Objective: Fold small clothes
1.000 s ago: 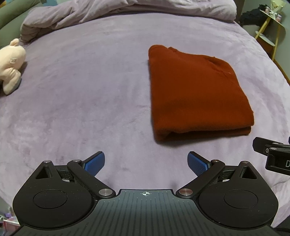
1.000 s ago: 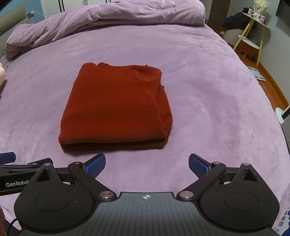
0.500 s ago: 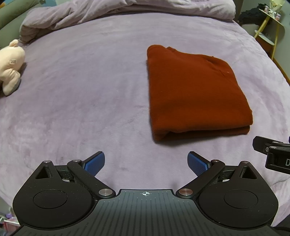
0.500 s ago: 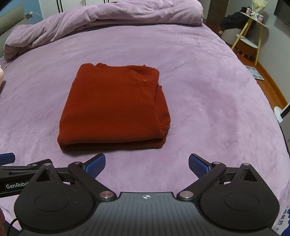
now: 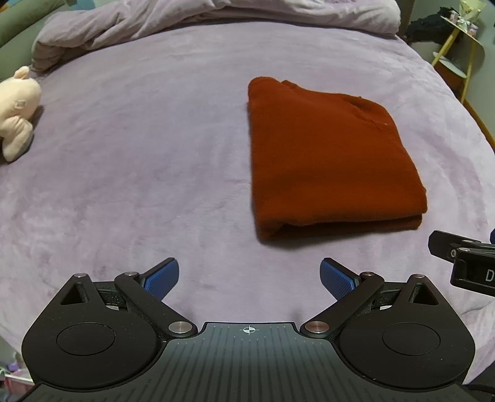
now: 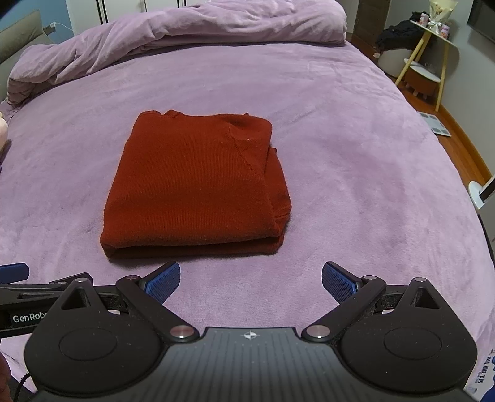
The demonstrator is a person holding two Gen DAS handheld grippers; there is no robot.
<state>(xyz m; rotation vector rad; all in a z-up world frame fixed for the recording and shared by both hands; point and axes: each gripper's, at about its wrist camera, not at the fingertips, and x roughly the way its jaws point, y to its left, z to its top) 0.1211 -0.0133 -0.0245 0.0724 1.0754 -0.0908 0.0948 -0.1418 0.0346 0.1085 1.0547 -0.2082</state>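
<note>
Sweater (image 5: 328, 160), rust-red, folded into a compact rectangle, lies flat on the purple bed (image 5: 139, 154).

Left wrist view: sweater sits at about 1 o'clock from the left tool (image 5: 250, 276), apart from it, with bare bed cover between the near folded edge and the blue pads (image 5: 162, 276). Layered fold edges show along the near side. Left tool: jaws spread wide, nothing between them, hovering over the cover. Pale plush toy (image 5: 17, 108) at 10 o'clock, near the bed's left edge, well apart from the sweater. Rumpled duvet (image 5: 216, 15) bunched along the far side at 12 o'clock. Black body of the right tool (image 5: 464, 263) enters at 3 o'clock, near the sweater's near right corner; contact cannot be told from this view. Yellow-legged side table (image 5: 464, 40) at 2 o'clock, off the bed.

Right wrist view: sweater (image 6: 198, 185) at about 11 o'clock from the right tool (image 6: 251, 280), close ahead but not touching. A seam runs diagonally across the upper right part. Right tool: jaws spread wide, empty. Left tool (image 6: 18, 287) shows at 9 o'clock, one blue pad visible. Duvet (image 6: 185, 34) at 12 o'clock; side table (image 6: 430, 55) at 2 o'clock; wooden floor (image 6: 464, 148) at 3 o'clock.
</note>
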